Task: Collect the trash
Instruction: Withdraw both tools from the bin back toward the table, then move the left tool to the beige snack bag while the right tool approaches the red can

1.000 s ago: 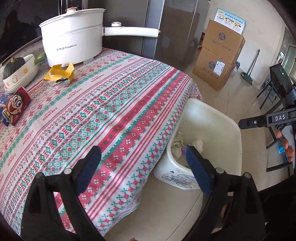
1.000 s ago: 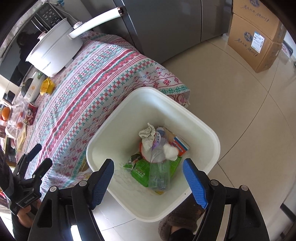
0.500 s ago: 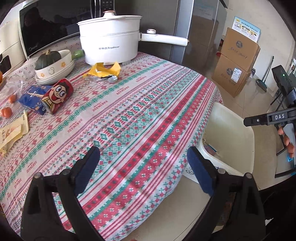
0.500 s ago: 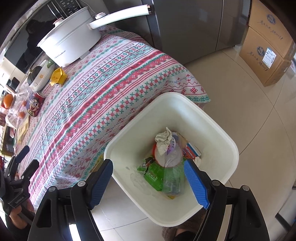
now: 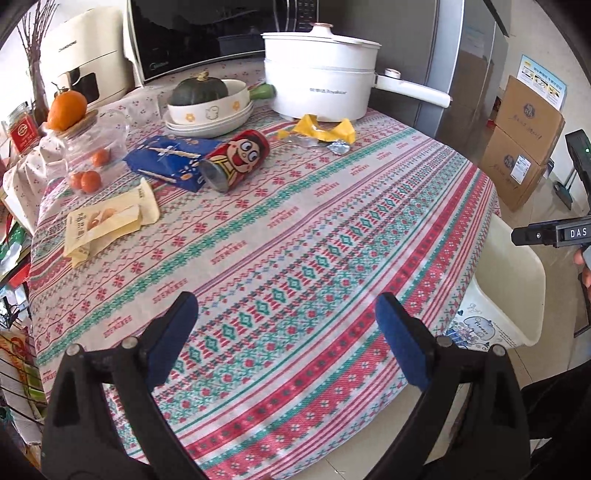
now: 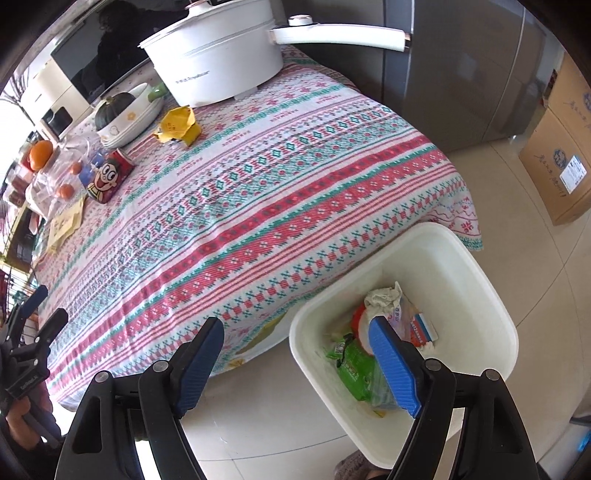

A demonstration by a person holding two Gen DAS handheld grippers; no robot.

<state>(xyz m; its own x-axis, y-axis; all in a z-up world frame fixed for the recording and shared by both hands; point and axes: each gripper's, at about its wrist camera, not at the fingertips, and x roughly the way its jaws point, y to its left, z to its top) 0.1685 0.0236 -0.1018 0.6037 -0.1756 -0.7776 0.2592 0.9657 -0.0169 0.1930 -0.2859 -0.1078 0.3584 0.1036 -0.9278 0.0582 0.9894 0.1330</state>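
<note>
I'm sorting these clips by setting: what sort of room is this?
Most likely a home kitchen or dining corner: a microwave and an electric cooking pot stand on a table with a patterned cloth, beside a steel fridge.

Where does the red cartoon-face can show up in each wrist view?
Left wrist: red cartoon-face can lies on its side, upper centre-left, beside the blue packet.
Right wrist: the can sits far left, near the table's back edge.
Shared landmark: the white pot with the yellow wrapper before it.
</note>
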